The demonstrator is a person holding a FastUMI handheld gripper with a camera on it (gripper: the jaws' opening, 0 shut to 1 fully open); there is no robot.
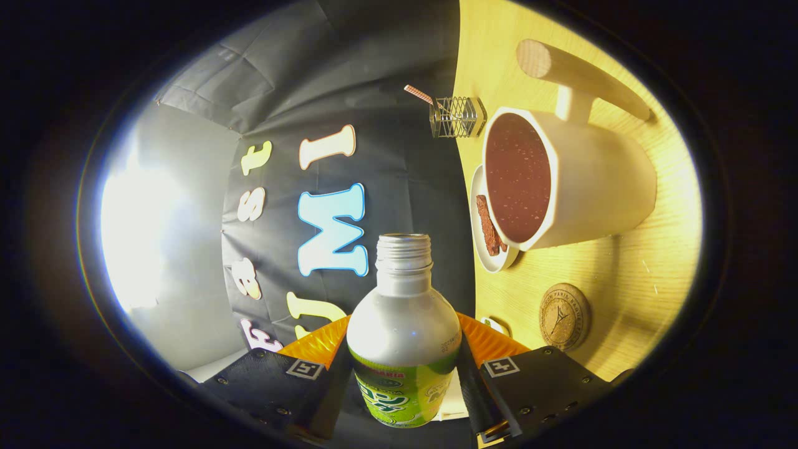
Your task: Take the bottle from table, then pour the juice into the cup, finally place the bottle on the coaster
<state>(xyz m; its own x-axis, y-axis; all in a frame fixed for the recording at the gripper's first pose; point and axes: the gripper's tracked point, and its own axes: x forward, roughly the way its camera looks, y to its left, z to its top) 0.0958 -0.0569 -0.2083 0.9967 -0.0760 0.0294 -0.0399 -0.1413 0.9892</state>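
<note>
coaster (564,316): right of the bottle (402,312), embossed ring lettering, "PARIS" legible, the rest too small
bottle wrap: print too blurred to make out
gripper (404,343): a square coded marker on each finger, no words, both fingers clamping the bottle

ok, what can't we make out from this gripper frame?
- Bottle: its base is cut off below the tongs, so liquid level is unreadable through the opaque body.
- Small plate: mostly hidden behind the cup; the brown piece on it can't be identified.
- Coaster: its embossed pattern is too small to resolve.
- Wire holder beyond the cup: contents unclear.
- White item beside the right finger: mostly hidden.
</note>
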